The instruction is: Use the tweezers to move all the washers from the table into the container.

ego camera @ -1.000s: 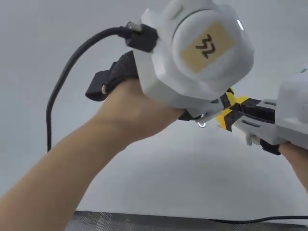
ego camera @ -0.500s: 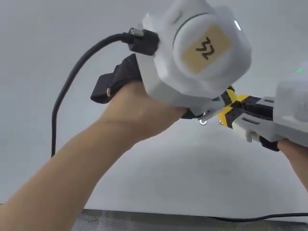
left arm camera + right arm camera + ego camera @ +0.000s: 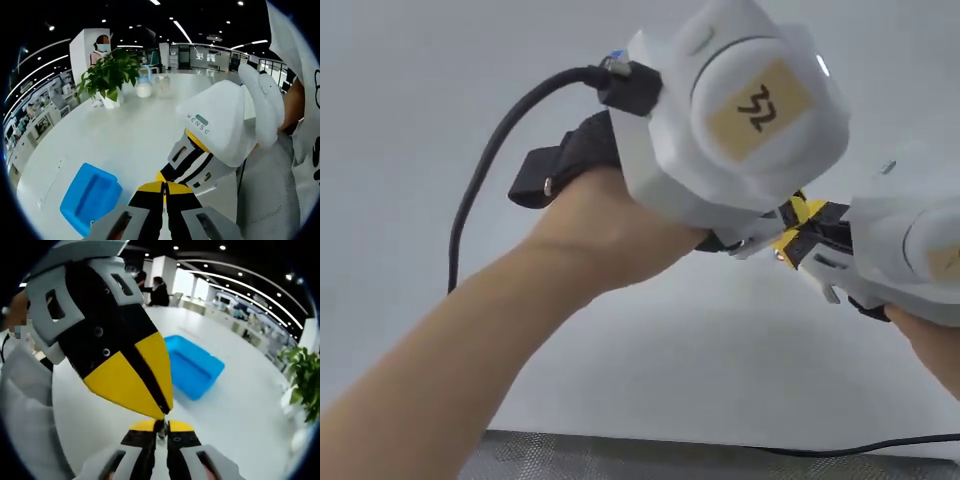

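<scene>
In the head view my left gripper [image 3: 772,238], a big white body in the person's left hand, meets my right gripper [image 3: 788,246] tip to tip above the white table [image 3: 650,360]. Both pairs of yellow-tipped jaws are shut. In the right gripper view a thin grey metal sliver, apparently the tweezers [image 3: 160,430], sits between my right gripper's [image 3: 161,426] jaws. The left gripper's [image 3: 162,415] tip touches just above it. In the left gripper view my left gripper [image 3: 164,189] points at the right gripper [image 3: 186,150]. The blue container [image 3: 90,197] [image 3: 192,367] lies on the table beyond.
A black cable [image 3: 490,160] runs from the left gripper's body down past the forearm [image 3: 470,360]. A dark woven mat edge [image 3: 620,458] lies along the near table edge. A potted plant [image 3: 107,75] and small bottles stand far back, with people beyond the table.
The right gripper has moved up and left, closer to the left gripper's body. A small metal ring seen under the jaws earlier is now tucked out of sight.
</scene>
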`<state>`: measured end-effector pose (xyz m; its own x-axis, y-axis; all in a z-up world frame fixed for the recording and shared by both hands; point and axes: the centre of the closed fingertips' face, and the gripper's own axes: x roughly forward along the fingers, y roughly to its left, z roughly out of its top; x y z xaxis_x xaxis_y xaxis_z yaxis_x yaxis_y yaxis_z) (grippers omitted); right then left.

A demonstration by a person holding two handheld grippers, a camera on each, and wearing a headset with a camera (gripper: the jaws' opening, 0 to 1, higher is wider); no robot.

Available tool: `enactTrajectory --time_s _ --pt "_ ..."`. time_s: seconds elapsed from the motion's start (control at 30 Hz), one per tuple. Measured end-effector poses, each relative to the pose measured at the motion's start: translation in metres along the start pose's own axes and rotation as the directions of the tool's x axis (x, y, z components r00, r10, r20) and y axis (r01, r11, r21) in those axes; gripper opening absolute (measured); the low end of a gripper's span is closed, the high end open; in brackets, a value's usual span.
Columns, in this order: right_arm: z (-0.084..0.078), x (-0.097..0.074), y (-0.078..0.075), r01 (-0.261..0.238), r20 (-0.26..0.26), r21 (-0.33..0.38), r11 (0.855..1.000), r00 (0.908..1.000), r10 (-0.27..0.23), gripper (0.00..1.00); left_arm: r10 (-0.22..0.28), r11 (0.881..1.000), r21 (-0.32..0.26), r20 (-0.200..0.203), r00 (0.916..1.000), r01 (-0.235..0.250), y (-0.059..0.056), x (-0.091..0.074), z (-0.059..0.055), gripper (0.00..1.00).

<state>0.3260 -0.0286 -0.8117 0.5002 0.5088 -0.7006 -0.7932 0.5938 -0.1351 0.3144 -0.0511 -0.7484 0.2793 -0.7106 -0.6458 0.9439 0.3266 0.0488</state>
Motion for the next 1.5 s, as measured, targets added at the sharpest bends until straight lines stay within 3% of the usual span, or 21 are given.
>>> enactTrajectory --time_s 0.23,0.43,0.87,1.13,1.23,1.33,1.4,1.43,1.5 --pt "0.024 -0.004 0.002 -0.013 0.054 0.009 1.0 0.9985 0.013 0.03 0.029 0.998 0.058 -0.002 0.9996 -0.029 0.005 -0.021 0.009 0.0" --pt "0.048 -0.007 0.002 -0.012 0.098 -0.027 1.0 0.9951 0.014 0.03 0.063 0.994 0.091 0.001 0.998 -0.063 0.014 -0.04 0.016 0.0" --pt "0.104 -0.001 -0.017 0.008 0.189 -0.099 0.995 0.9819 0.011 0.03 0.177 0.975 0.133 0.031 0.9838 -0.179 0.055 -0.068 0.034 0.0" --pt "0.125 0.013 -0.024 0.012 0.21 -0.133 0.991 0.9776 0.016 0.03 0.225 0.963 0.147 0.022 0.9742 -0.226 0.073 -0.077 0.031 0.0" --pt "0.128 0.022 -0.026 0.002 0.209 -0.126 0.992 0.9775 0.025 0.03 0.237 0.959 0.161 0.006 0.9715 -0.235 0.078 -0.074 0.028 0.0" --pt "0.131 0.033 -0.031 -0.002 0.208 -0.11 0.994 0.9778 0.025 0.03 0.248 0.956 0.161 -0.009 0.9687 -0.244 0.09 -0.072 0.023 0.0" --pt "0.131 0.038 -0.034 -0.002 0.205 -0.107 0.994 0.9786 0.024 0.03 0.253 0.956 0.158 -0.015 0.9673 -0.248 0.09 -0.071 0.021 0.0" --pt "0.132 0.042 -0.035 -0.003 0.205 -0.101 0.995 0.9784 0.024 0.03 0.255 0.956 0.153 -0.017 0.9667 -0.25 0.099 -0.069 0.018 0.0" --pt "0.131 0.049 -0.038 -0.007 0.201 -0.093 0.996 0.9792 0.026 0.03 0.257 0.957 0.144 -0.022 0.9661 -0.252 0.106 -0.066 0.016 0.0"
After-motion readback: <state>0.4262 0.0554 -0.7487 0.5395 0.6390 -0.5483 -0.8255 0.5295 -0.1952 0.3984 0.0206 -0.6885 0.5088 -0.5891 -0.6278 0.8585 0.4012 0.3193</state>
